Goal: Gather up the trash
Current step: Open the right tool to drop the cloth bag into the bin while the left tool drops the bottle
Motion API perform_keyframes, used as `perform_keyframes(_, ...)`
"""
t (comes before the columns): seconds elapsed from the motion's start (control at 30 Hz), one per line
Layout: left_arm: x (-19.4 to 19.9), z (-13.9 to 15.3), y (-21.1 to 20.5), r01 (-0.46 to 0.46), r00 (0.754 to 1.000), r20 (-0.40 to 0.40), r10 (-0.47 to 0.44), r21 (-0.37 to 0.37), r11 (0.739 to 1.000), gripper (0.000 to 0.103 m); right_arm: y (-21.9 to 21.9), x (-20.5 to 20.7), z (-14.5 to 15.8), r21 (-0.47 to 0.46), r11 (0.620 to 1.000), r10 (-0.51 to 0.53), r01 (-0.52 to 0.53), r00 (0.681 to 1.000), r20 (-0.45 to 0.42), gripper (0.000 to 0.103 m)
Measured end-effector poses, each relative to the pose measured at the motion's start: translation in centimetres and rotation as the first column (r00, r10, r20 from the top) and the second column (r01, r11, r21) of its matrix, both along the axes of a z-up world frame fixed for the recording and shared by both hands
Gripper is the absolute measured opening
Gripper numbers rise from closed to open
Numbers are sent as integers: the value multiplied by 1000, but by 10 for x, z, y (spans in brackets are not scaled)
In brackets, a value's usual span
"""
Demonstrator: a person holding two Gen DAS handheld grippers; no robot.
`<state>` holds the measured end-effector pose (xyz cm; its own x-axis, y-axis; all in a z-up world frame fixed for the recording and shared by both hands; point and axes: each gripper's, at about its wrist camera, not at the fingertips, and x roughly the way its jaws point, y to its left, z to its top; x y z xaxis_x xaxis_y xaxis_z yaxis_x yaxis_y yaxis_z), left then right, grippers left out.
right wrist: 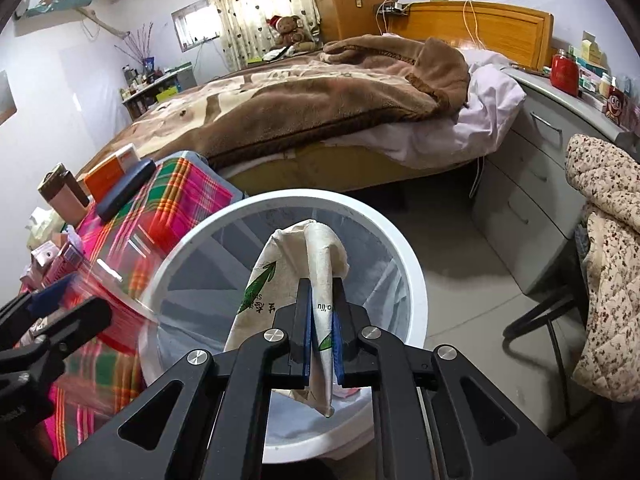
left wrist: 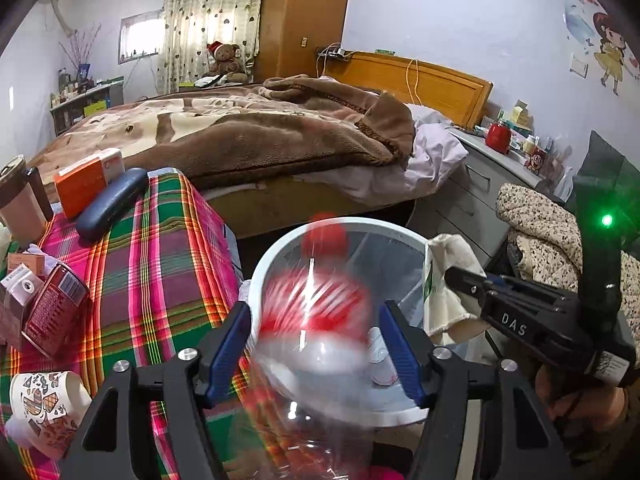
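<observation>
Blue-padded left gripper (left wrist: 316, 354) is seen with jaws spread wide around a clear plastic bottle (left wrist: 316, 308) with red label and cap (motion-blurred); whether the pads touch it cannot be told, likely a release or a loose hold. Bottle is placed over the near rim of the white trash bin (left wrist: 260, 276), beside the plaid-covered table (left wrist: 160, 264). Right gripper (right wrist: 322, 330) is clamped tight on a crumpled cream paper bag (right wrist: 288, 268), held above the bin (right wrist: 404, 248) opening. For a clean drop, each item should be centred over the opening before the jaws are parted, the bottle tipped cap-first. Cup (left wrist: 44, 404), cartons (left wrist: 24, 292) and can (left wrist: 56, 312) are left on the table.
</observation>
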<state>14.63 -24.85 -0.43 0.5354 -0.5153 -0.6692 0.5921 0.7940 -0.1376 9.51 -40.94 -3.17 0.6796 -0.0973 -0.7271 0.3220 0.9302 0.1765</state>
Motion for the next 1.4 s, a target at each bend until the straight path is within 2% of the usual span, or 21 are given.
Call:
perform_keyframes(0.1, 3, 1, 5, -12, 1000, -3, 12, -27, 1000, 78, -1, 1, -2, -1, 1000, -10, 10, 1000, -16, 13)
perform_keyframes(0.17, 4, 2, 8, -20, 1000, -2, 20, -26, 999, 79, 0, 0, -2, -3, 1000, -10, 10, 1000, -17, 22)
perform_keyframes(0.23, 6, 3, 12, -32, 999, -5, 32, -32, 999, 79, 0, -1, -2, 2, 1000, -6, 6, 1000, -11, 42)
perform_keyframes(0.27, 7, 4, 15, -36, 999, -4, 36, -37, 999, 79, 1, -2, -1, 1, 1000, -6, 6, 1000, -6, 44)
perform_keyframes(0.6, 3, 15, 37, -65, 998, 10, 65, -55, 996, 79, 10, -5, 10, 7, 1000, -9, 9, 1000, 29, 44)
perform_keyframes(0.9, -7, 27, 68, -109, 992, 57, 112, -55, 993, 79, 34, -9, 24, 2, 1000, 30, -31, 996, 89, 44)
perform_keyframes(1.2, -13, 32, 129, -203, 975, 75, 209, -75, 976, 79, 73, -8, 30, -4, 993, 120, -121, 982, 149, 44)
perform_keyframes(1.4, -9, 31, 183, -291, 952, 70, 297, -88, 953, 80, 106, -6, 30, -5, 981, 194, -196, 966, 172, 45)
